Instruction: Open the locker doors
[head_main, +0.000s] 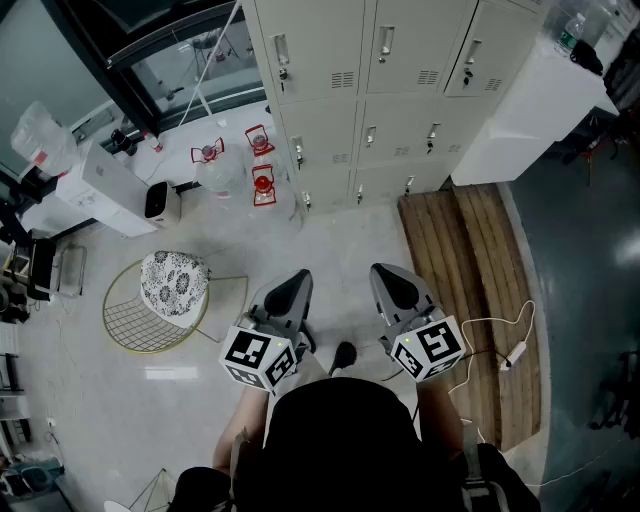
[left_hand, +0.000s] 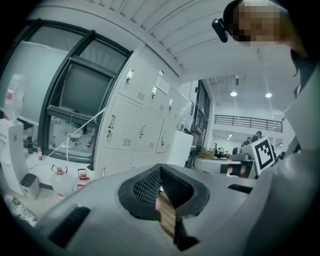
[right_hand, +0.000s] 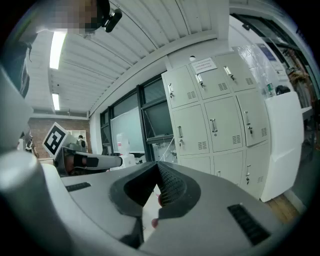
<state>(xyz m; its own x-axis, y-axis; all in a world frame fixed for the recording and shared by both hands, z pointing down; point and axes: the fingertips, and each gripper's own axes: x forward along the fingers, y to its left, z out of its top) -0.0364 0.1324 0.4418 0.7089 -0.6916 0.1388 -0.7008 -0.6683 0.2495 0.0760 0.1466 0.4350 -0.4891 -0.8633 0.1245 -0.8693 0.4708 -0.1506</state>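
Observation:
A bank of beige metal lockers (head_main: 385, 70) stands ahead of me, several doors in three columns, every one closed with its handle and small lock showing. The same lockers (left_hand: 137, 122) fill the left of the left gripper view, and in the right gripper view the lockers (right_hand: 215, 120) stand at the right. I hold both grippers low in front of my body, well short of the doors. The left gripper (head_main: 298, 280) is shut with nothing between its jaws. My right gripper (head_main: 386, 274) is likewise shut and empty. Dark ribbed pads (left_hand: 147, 187) meet at the tip in both gripper views.
Wooden boards (head_main: 470, 280) lie on the floor right of me, beside a white cabinet (head_main: 530, 110). A wire stool with a patterned cushion (head_main: 172, 285) stands at my left. Red-capped water jugs (head_main: 262, 185) sit by the lockers' left corner. A white cable and power strip (head_main: 512, 350) trail across the boards.

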